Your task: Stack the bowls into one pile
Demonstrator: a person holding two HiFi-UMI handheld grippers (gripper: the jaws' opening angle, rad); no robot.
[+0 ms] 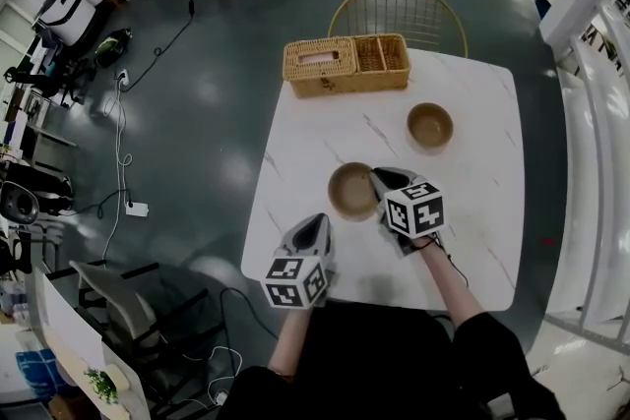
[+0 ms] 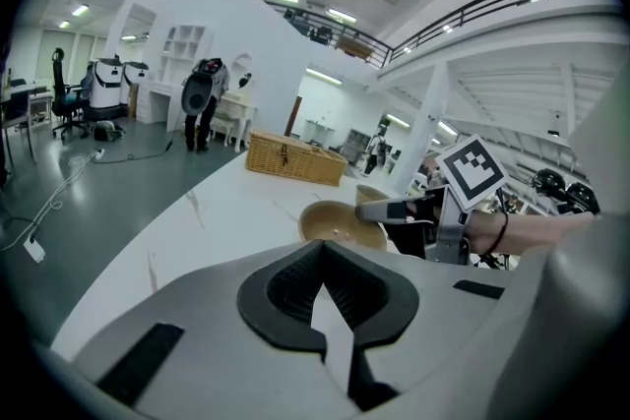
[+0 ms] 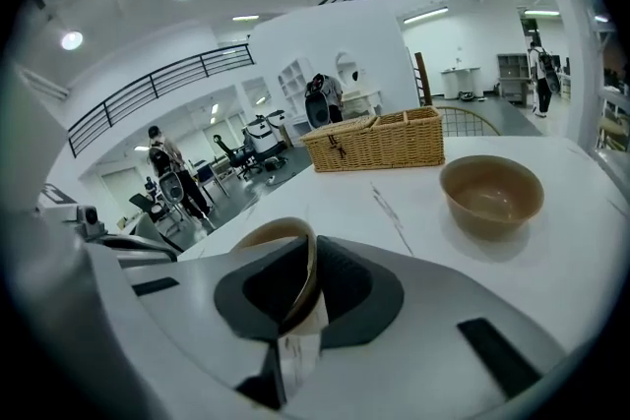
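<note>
Grips the near bowl (image 1: 350,190) with the right gripper (image 1: 377,177), at the bowl's right-hand rim. Seen from the right gripper view, the right gripper (image 3: 300,285) has its jaws closed on the thin tan wall of the near bowl (image 3: 276,236), one pad inside and one outside. Appears to sit on the white marble table (image 1: 315,143) near its middle, a little toward the near edge, though whether its base touches the top is hard to judge.

Well apart from it, toward the right edge and farther back, a second tan bowl, the far bowl (image 1: 430,125), upright and empty; the same far bowl (image 3: 490,194) at the right of the right gripper view.

Along the far edge, by the far left corner, a wicker basket (image 1: 345,64) with a lidded half and an open half. Behind that edge, a gold wire chair (image 1: 399,10).

At the near left corner, over the near edge, the left gripper (image 1: 317,219), pointing toward the near bowl and apart from it. In the left gripper view, the left gripper (image 2: 323,256) with jaws drawn together and nothing between them; beyond, the near bowl (image 2: 340,223) and the wicker basket (image 2: 295,158).
</note>
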